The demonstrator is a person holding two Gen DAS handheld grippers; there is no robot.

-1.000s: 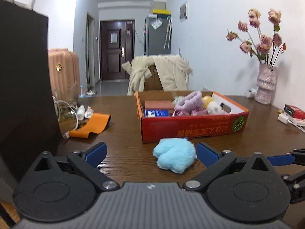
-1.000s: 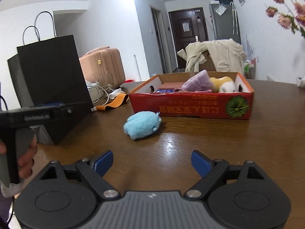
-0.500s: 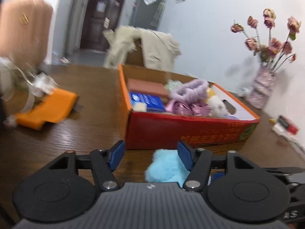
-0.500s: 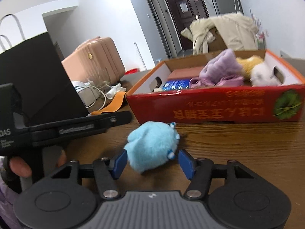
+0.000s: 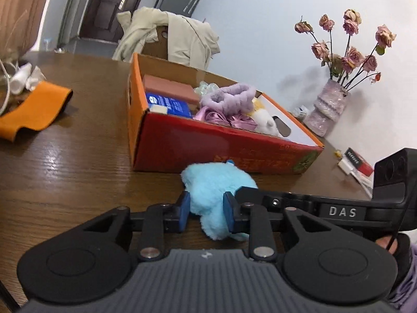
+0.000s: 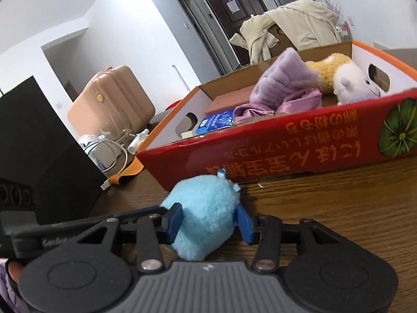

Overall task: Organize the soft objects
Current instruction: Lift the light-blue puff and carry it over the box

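Note:
A light blue plush toy [image 5: 213, 185] lies on the brown table in front of a red cardboard box [image 5: 208, 146]. My left gripper [image 5: 206, 210] is shut on the plush, blue pads pressed into its near end. My right gripper [image 6: 209, 220] is also shut on the same plush [image 6: 206, 208], from the other side. The box [image 6: 286, 151] holds a purple headband [image 5: 229, 97], purple cloth [image 6: 292, 101], a yellow and white plush [image 6: 346, 78], a blue packet and a brown block.
An orange cloth [image 5: 34, 107] and white cables lie at the table's left. A black paper bag [image 6: 34, 140] stands left of the box. A vase of dried roses [image 5: 328, 109] and a red packet [image 5: 357, 161] sit at the right. A coat-draped chair stands behind.
Both grippers moved in on the blue plush from opposite sides and closed their jaws on it. One second ago both were wide open and farther back.

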